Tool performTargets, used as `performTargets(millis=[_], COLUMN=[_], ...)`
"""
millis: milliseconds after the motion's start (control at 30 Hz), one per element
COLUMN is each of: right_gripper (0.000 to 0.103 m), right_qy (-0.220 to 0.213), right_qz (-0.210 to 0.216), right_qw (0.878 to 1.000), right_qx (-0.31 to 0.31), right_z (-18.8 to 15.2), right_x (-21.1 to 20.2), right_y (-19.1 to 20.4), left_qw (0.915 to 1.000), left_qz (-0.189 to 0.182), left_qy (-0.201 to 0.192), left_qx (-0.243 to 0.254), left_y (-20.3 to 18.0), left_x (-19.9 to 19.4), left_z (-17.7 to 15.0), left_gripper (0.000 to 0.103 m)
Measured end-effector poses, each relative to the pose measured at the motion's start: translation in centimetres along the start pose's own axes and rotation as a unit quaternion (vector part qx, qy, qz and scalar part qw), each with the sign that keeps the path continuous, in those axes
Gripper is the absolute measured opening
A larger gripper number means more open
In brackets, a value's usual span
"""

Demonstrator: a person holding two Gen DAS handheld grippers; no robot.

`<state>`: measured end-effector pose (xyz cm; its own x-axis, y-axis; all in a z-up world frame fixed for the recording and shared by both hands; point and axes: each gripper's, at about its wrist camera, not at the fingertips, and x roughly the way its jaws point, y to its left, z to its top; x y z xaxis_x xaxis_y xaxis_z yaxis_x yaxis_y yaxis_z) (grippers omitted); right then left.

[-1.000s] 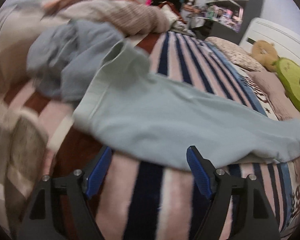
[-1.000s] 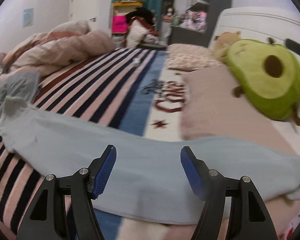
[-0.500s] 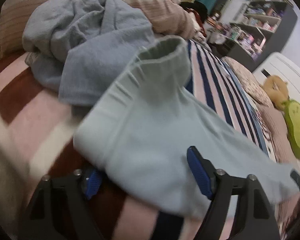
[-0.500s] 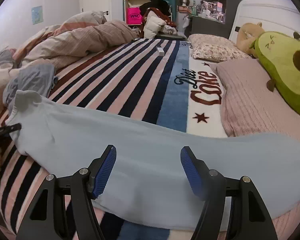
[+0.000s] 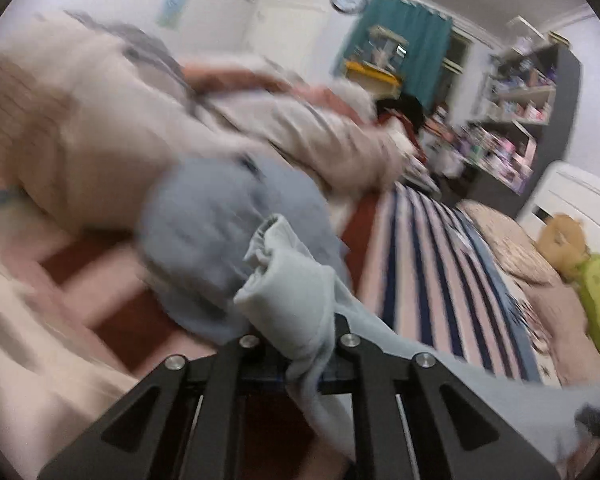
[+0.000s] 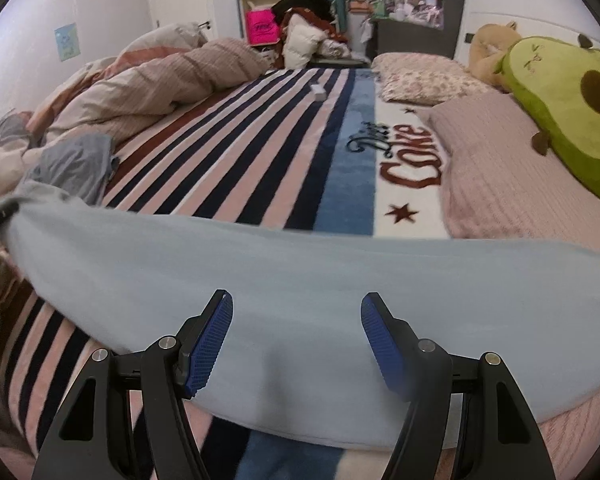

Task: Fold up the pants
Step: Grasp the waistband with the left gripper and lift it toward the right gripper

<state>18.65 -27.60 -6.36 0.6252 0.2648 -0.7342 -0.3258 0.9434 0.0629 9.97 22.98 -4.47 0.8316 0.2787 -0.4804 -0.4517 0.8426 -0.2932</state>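
My left claw [image 5: 298, 344] is clamped tight on the pants [image 5: 296, 300], right at one bunched end, and the pale blue cloth bulges up between the closed fingers and spills down over them. That view is blurred, but I can make out the rest of the garment trailing off to my right across the striped bed cover [image 5: 428, 264]. Just behind the gripped end sits a crumpled grey-blue garment [image 5: 220, 232], with a heap of beige duvet [image 5: 100, 128] beyond it.

Over on my right claw [image 6: 296, 340], the fingers stand wide apart, blue pads [image 6: 210, 344] showing, gripping nothing. They hover over the middle of the pants [image 6: 300, 280], which stretch as one long band across the bed from side to side. The far left end of that band lifts toward a dark shape at the frame's edge. Beyond the cloth, the bed cover [image 6: 260, 140] runs back to a floral pillow [image 6: 424, 78], a pink pillow [image 6: 508, 168] and a green avocado plush [image 6: 568, 108] at the right.
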Motion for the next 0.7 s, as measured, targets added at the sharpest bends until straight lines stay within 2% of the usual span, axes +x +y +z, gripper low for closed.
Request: performTargets(millis=[100, 133, 200, 300, 400, 467, 567, 667, 700], right_gripper=[0.063, 0.063, 0.063, 0.063, 0.063, 0.063, 0.063, 0.063, 0.063], right_qy=[0.015, 0.018, 0.020, 0.018, 0.015, 0.014, 0.009, 0.003, 0.001], right_qz=[0.020, 0.027, 0.038, 0.044, 0.048, 0.049, 0.048, 0.045, 0.043], right_qw=[1.000, 0.999, 0.999, 0.999, 0.999, 0.999, 0.999, 0.999, 0.999], right_qx=[-0.005, -0.004, 0.000, 0.003, 0.006, 0.009, 0.015, 0.024, 0.027], right_z=[-0.7, -0.9, -1.2, -1.4, -1.7, -1.8, -2.0, -2.5, -2.7], right_x=[0.0, 0.0, 0.0, -0.1, -0.4, -0.6, -1.2, -2.0, -2.3], right_y=[0.8, 0.9, 1.2, 1.3, 1.2, 0.9, 0.1, -1.1, -1.5], left_qw=[0.9973, 0.9967, 0.9989, 0.9976, 0.9941, 0.9873, 0.9689, 0.9446, 0.9340], left_qz=[0.066, 0.076, 0.047, 0.030, -0.043, -0.089, -0.162, -0.212, -0.231], left_qy=[-0.030, -0.028, -0.001, 0.013, 0.028, 0.038, 0.071, 0.103, 0.119], left_qx=[-0.015, -0.011, 0.001, 0.062, 0.095, 0.126, 0.173, 0.228, 0.245], left_y=[2.6, 2.8, 2.6, -0.5, -4.0, -7.4, -13.3, -19.1, -20.9], left_x=[-1.9, -2.2, -1.9, -1.8, -2.0, -2.2, -1.8, -1.5, -1.2], left_z=[2.3, 2.9, 3.1, 2.0, 0.8, -0.3, -2.6, -6.0, -7.4], left_gripper=[0.007, 0.007, 0.007, 0.007, 0.007, 0.007, 0.007, 0.007, 0.007])
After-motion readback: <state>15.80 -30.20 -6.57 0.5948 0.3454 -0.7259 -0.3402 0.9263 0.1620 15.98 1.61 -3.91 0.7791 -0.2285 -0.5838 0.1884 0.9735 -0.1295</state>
